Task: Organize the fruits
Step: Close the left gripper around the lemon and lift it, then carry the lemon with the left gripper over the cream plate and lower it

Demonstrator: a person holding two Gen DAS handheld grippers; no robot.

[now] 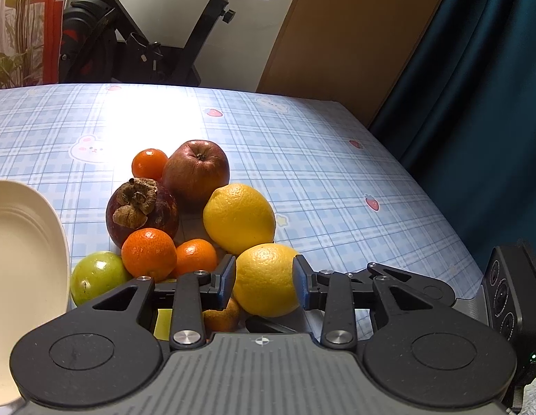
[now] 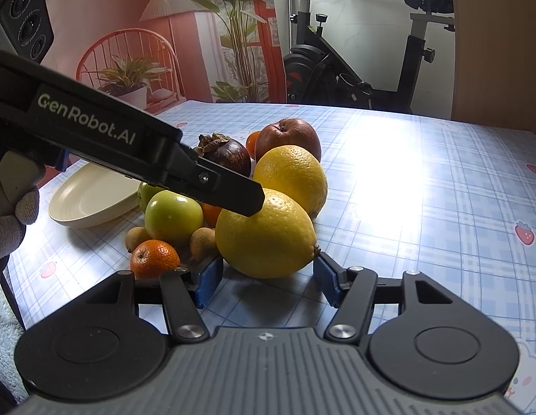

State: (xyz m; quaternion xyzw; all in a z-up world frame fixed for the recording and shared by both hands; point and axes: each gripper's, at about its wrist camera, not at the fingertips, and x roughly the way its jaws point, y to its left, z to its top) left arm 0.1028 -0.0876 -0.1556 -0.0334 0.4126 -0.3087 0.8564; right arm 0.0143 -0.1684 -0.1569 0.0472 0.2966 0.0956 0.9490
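The left claw (image 1: 264,273) is pinching the near lemon (image 1: 266,287), its two blue pads (image 1: 228,278) pressing against the fruit's opposite sides, and the fruit is resting at the front of a heap on the checked blue tablecloth (image 1: 337,190). In the right wrist view one black finger of that claw is lying across the upper left of the same lemon, while a gloved hand (image 2: 8,228) is gripping the handle at the left edge. The right claw (image 2: 268,276) is standing spread, its pads flanking the lemon's near side and sitting just beside the peel, with no clear press showing. The far lemon (image 1: 238,218) is sitting right behind the near one, touching it. Behind that, a red apple (image 1: 197,169) is leaning against a dark purple mangosteen (image 1: 143,212) with a dried brown cap, and a small tangerine (image 1: 149,163) is peeking out beside the apple. Two more tangerines (image 1: 148,254) are crowding just in front of the mangosteen, next to a green apple (image 1: 98,276). From the right wrist view two brown kiwis (image 2: 204,242) are lying at the foot of the heap. A cream plate (image 1: 43,242) is waiting bare just to the left of the fruit, near the green apple.
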